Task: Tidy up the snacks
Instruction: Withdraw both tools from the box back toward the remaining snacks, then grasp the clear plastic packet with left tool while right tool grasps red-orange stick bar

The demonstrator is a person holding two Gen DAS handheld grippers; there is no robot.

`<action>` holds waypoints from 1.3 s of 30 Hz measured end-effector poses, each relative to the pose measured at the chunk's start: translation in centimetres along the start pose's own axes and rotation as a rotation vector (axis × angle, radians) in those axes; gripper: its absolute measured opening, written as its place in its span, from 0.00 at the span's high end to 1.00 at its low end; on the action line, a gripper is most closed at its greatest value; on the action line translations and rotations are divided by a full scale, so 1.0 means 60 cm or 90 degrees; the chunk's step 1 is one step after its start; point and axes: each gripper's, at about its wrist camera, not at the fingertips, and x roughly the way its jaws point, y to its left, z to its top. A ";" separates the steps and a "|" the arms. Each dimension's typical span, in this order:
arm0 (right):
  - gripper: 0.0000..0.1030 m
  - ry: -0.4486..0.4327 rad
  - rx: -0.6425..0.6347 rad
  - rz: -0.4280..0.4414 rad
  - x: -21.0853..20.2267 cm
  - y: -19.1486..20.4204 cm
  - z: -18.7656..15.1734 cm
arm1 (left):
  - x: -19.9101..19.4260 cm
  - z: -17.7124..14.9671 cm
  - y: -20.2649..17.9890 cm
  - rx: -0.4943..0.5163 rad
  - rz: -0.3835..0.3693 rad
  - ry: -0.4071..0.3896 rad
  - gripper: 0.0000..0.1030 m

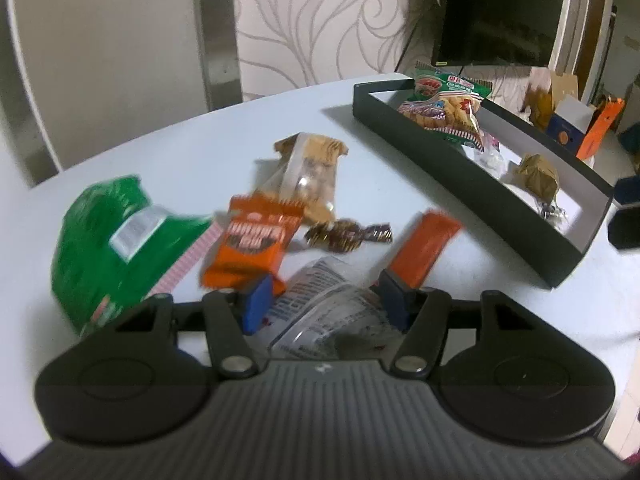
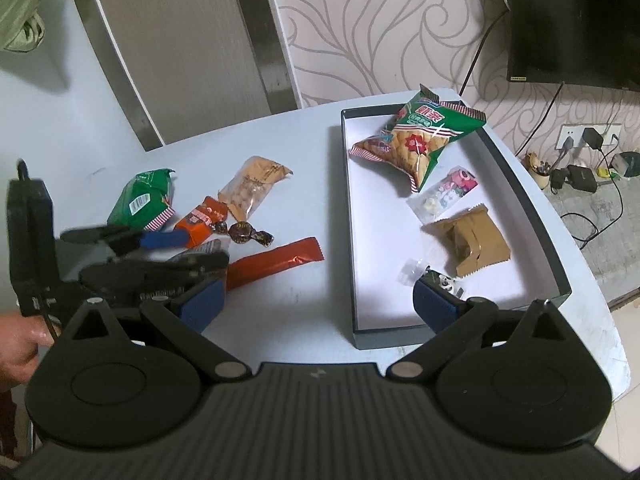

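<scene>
While angled down, left gripper (image 1: 324, 300) straddles clear packet (image 1: 332, 312); right gripper (image 2: 318, 304) hovers open

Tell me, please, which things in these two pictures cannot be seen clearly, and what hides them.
- Clear printed packet, left wrist view: partly covered by the left claw; its text is too blurred to read.
- Green bag, left wrist view: motion blur; label unreadable.
- Small clear packet in the box, right wrist view: partly behind a finger of the right claw.
- Person's hand, right wrist view: cut off by the left edge.
</scene>
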 end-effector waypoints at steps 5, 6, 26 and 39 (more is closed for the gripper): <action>0.01 0.006 -0.003 0.015 0.013 0.005 0.004 | -0.033 -0.041 0.019 -0.019 0.013 0.011 0.40; 0.01 0.008 -0.009 0.022 0.016 0.009 0.005 | -0.041 -0.048 0.023 -0.022 0.018 0.011 0.40; 0.32 0.038 -0.314 -0.067 0.211 0.118 0.075 | -0.128 -0.092 0.045 -0.071 0.079 -0.019 0.41; 0.33 0.119 -0.293 0.003 0.157 0.103 -0.010 | -0.110 -0.079 0.028 -0.040 0.069 -0.020 0.41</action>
